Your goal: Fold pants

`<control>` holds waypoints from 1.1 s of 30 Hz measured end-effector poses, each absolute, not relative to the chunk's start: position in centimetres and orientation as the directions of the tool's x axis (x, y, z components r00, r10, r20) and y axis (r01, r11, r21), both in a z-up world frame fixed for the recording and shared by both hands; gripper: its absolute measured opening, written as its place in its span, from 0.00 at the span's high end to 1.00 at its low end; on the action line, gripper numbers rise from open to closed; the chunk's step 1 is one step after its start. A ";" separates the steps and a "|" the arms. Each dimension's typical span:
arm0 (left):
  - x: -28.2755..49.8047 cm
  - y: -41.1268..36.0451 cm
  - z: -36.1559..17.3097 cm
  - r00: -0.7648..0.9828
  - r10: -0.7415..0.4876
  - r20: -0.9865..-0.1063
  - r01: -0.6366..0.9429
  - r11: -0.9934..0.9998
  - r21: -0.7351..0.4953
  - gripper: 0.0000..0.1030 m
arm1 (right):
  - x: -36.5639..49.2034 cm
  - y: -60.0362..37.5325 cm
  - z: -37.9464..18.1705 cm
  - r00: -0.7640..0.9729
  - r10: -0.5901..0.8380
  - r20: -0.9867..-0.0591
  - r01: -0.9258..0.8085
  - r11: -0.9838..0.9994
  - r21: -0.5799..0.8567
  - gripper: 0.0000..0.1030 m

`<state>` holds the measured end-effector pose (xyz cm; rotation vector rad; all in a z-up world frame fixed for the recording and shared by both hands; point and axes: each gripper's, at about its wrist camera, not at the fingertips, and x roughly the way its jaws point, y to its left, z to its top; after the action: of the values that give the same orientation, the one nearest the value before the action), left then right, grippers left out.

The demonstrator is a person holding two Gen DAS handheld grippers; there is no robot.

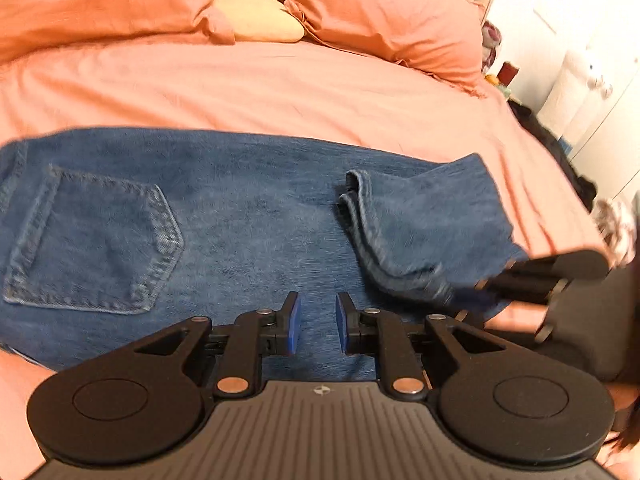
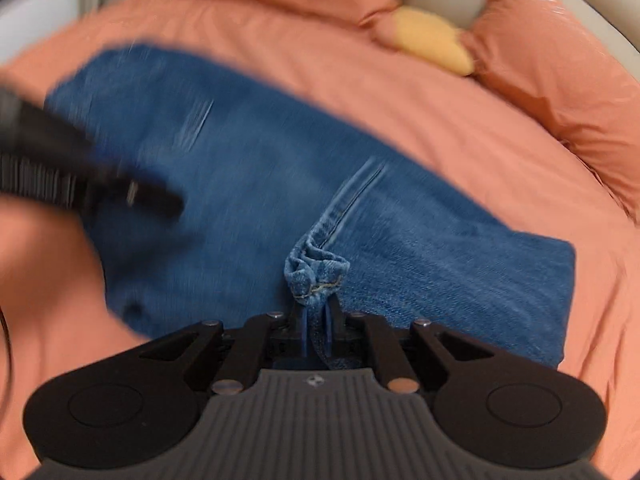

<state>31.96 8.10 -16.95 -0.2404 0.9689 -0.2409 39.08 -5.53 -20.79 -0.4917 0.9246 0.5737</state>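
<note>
Nearest the lens in the left wrist view: left gripper (image 1: 318,322), jaws parted a moderate way, nothing between the blue pads (image 1: 294,326), poised low over denim at bottom centre.

Largest of all, bed (image 1: 280,88) under a salmon cover, filling both views. Two matching pillows (image 1: 384,12) along the top edge, a pale yellow cushion (image 1: 260,20) tucked between them.

Next in size, pants (image 1: 240,216), blue jeans spread flat across the middle of the frame. Apparently already doubled lengthwise, one leg on the other, though layers hard to separate. Back pocket (image 1: 96,240) face up at left, so waist end at left. Hem end (image 1: 404,224) lifted and curled over at right, raised off the rest of the leg.

Right gripper (image 2: 318,320) at bottom centre of its own view, jaws nearly closed, pinching a bunched fold of hem (image 2: 316,276). Same gripper blurred at right edge of the left view.

Judged about halfway: lengthwise fold seemingly done, crosswise fold begun. Left to do: hem carried over toward the waist at left, laid down, edges squared, perhaps one further fold.
</note>
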 end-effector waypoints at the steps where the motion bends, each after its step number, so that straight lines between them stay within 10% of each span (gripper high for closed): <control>1: 32.4 8.1 -17.3 0.542 -0.328 -0.774 0.092 0.939 -0.333 0.80 | 39.2 -5.4 -21.3 0.466 0.236 -0.853 -0.660 0.735 -0.158 0.89; 11: 35.6 7.6 -18.5 0.530 -0.445 -0.722 0.045 0.865 -0.500 0.40 | 41.1 -9.8 -18.2 0.400 0.339 -0.851 -0.582 0.812 0.050 0.50; 18: 39.5 6.2 -22.6 0.486 -0.462 -0.742 -0.074 0.824 -0.562 0.39 | 43.2 -17.4 -17.6 0.488 0.218 -0.845 -0.430 0.903 -0.015 0.45; 22: 40.7 5.8 -24.2 0.492 -0.462 -0.738 -0.117 0.805 -0.582 0.42 | 44.0 -21.9 -19.0 0.502 0.145 -0.853 -0.357 0.933 -0.051 0.46; 25: 41.4 5.0 -23.9 0.498 -0.438 -0.749 -0.100 0.829 -0.551 0.82 | 45.0 -24.5 -19.9 0.521 0.108 -0.847 -0.332 0.939 -0.084 0.47; 30: 40.3 3.2 -18.8 0.617 -0.375 -0.691 0.049 0.896 -0.442 0.91 | 45.7 -28.0 -20.2 0.531 0.118 -0.839 -0.295 0.954 -0.053 0.75; 33: 40.4 2.5 -16.4 0.644 -0.333 -0.688 0.099 0.929 -0.357 0.91 | 45.6 -28.9 -19.7 0.538 0.175 -0.825 -0.304 0.953 0.005 0.75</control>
<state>40.43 2.55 -16.38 -0.3008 0.8377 -0.2504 45.59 -28.88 -19.72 -0.1455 0.9623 0.2863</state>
